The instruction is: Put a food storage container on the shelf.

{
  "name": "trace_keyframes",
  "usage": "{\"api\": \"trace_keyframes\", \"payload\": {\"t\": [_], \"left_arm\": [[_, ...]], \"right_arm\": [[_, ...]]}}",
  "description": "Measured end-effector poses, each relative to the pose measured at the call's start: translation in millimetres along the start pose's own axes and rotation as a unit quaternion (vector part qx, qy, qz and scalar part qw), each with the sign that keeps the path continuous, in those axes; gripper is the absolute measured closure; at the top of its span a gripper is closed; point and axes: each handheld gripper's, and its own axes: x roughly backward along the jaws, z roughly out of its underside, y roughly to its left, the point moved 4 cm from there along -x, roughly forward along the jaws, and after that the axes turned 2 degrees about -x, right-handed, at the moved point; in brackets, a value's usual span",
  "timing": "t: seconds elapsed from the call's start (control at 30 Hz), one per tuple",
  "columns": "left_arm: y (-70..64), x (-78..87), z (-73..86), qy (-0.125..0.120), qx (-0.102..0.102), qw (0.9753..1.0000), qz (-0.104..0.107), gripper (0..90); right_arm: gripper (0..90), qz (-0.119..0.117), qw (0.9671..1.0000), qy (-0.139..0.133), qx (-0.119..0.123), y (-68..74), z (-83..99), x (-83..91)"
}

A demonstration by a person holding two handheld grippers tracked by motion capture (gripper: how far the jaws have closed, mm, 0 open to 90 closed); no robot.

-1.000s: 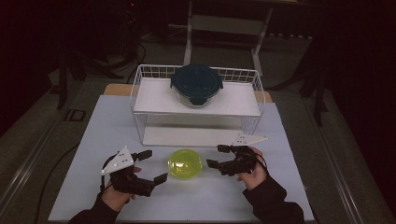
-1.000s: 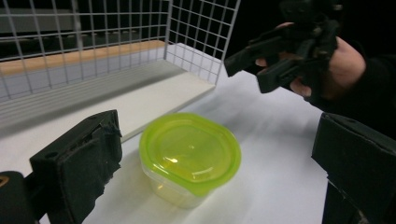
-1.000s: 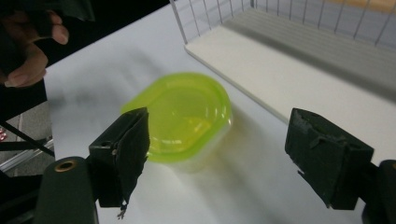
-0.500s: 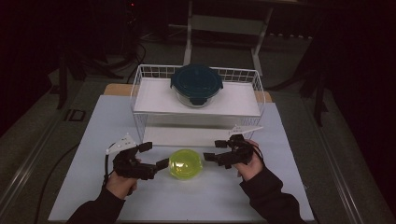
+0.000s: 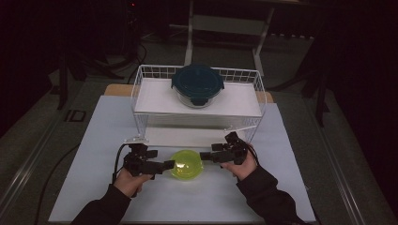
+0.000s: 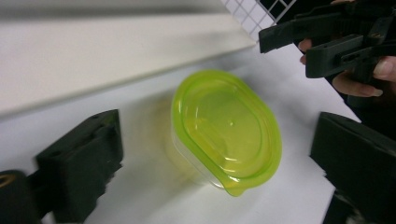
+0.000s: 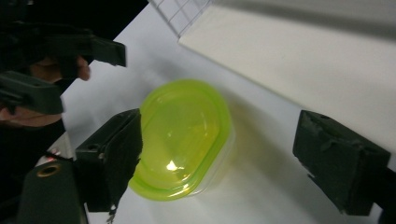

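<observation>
While the left gripper [image 5: 170,164] waits with jaws spread just left of the yellow-green lidded container [image 5: 186,164], near the desk's [image 5: 94,140] front edge, the right gripper [image 5: 205,155] flanks it, equally unclenched; both should close evenly on opposite rims.

The high view looks forward and down from above the person's side of the table, far enough to take in both grippers. Each gripper view looks along its own two jaws, from very close. All three views share the yellow-green container [image 5: 186,164] [image 6: 226,128] [image 7: 184,137], which lies between the left gripper [image 5: 168,164] and the right gripper [image 5: 204,155].
</observation>
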Motion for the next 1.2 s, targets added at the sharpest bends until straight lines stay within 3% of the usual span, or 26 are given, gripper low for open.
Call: {"api": "trace_keyframes", "payload": {"t": [0.1,0.2,0.27,0.4,0.47,0.57,0.67,0.8,0.9,1.0,1.1,1.2], "left_arm": [[5.6,-5.7,3.3,0.010,0.047,0.9986,0.022,11.4],[11.0,-10.5,6.2,0.022,0.074,0.9968,0.023,16.9],[12.7,-13.6,8.9,0.027,0.081,0.9959,0.028,26.7],[16.1,-21.3,14.3,0.042,0.112,0.9923,0.030,35.5],[16.9,-23.9,16.7,0.049,0.118,0.9913,0.032,40.3],[19.6,-26.9,19.8,0.053,0.139,0.9879,0.044,50.5],[20.6,-29.0,21.4,0.060,0.151,0.9848,0.063,60.3],[20.1,-29.2,21.2,0.057,0.148,0.9852,0.066,68.1],[20.3,-27.7,21.7,0.054,0.159,0.9832,0.072,71.5],[18.2,-27.2,22.0,0.052,0.156,0.9838,0.071,72.9],[15.2,-27.5,21.2,0.057,0.146,0.9860,0.058,73.5],[13.4,-28.1,21.5,0.061,0.137,0.9876,0.045,74.0]], "right_arm": [[22.0,0.009,0.9997,0.012,-0.018,-2.7,2.5,-7.5],[31.0,0.011,0.9991,0.021,-0.034,-4.7,4.3,-12.2],[38.9,0.012,0.9981,0.034,-0.049,-5.8,6.9,-15.8],[51.5,0.011,0.9955,0.055,-0.077,-8.2,12.3,-21.3],[58.0,0.011,0.9941,0.066,-0.085,-9.3,14.6,-23.5],[63.4,0.004,0.9930,0.072,-0.093,-9.6,16.7,-25.6],[69.4,-0.001,0.9923,0.077,-0.097,-8.3,17.3,-26.3],[71.5,0.003,0.9914,0.080,-0.104,-3.3,17.2,-26.2],[72.9,-0.001,0.9908,0.076,-0.112,-3.6,19.0,-25.0],[73.1,-0.005,0.9918,0.073,-0.105,-2.4,21.6,-23.8],[73.7,0.005,0.9913,0.073,-0.109,1.2,23.6,-22.8],[75.1,-0.011,0.9899,0.075,-0.120,4.0,25.5,-23.3]]}}
